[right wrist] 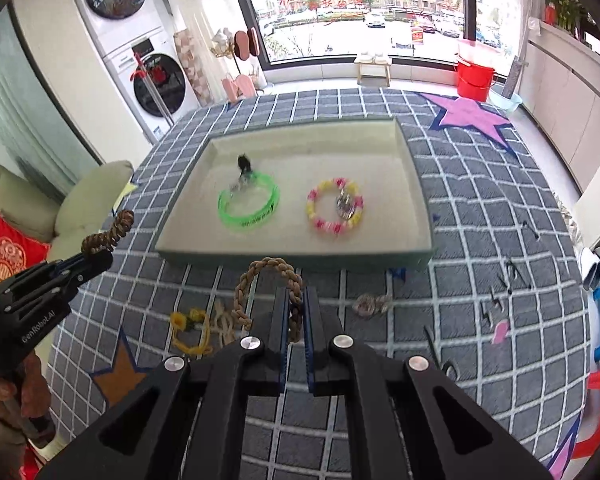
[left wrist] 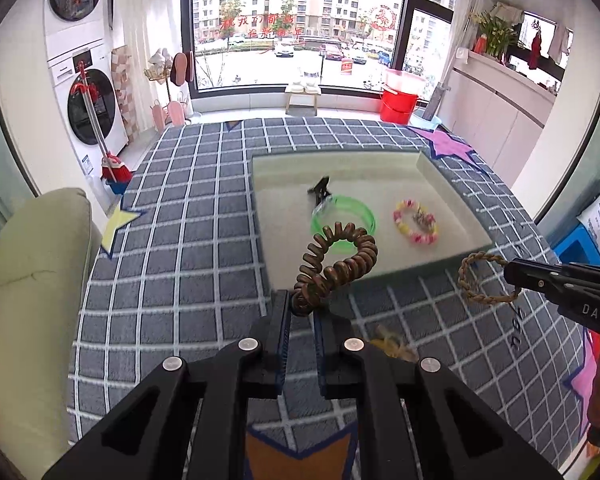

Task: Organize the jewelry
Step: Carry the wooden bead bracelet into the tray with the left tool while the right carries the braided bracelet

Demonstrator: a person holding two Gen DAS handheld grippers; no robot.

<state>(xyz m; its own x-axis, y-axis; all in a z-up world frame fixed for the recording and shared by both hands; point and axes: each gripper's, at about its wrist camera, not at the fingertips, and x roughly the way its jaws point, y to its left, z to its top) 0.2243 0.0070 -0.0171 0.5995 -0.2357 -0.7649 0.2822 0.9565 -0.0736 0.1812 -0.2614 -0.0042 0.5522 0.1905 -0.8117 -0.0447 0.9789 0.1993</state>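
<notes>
Right now I'm hovering both claws over the checked cloth (left wrist: 172, 240), with the tray (right wrist: 414, 184) lying just ahead of them. Inside it are sitting a green bangle (right wrist: 249, 204), a pink-and-yellow bead bracelet (right wrist: 334, 210) and a dark clip (right wrist: 243, 163). My left claw (left wrist: 302, 312) is pinching a brown coil tie (left wrist: 340, 256), lifting it clear of the cloth. My right claw (right wrist: 296, 312) is clamping a tan braided loop (right wrist: 268, 276). Below-left of it, a yellow cord (right wrist: 190, 330) is lying on the cloth.
</notes>
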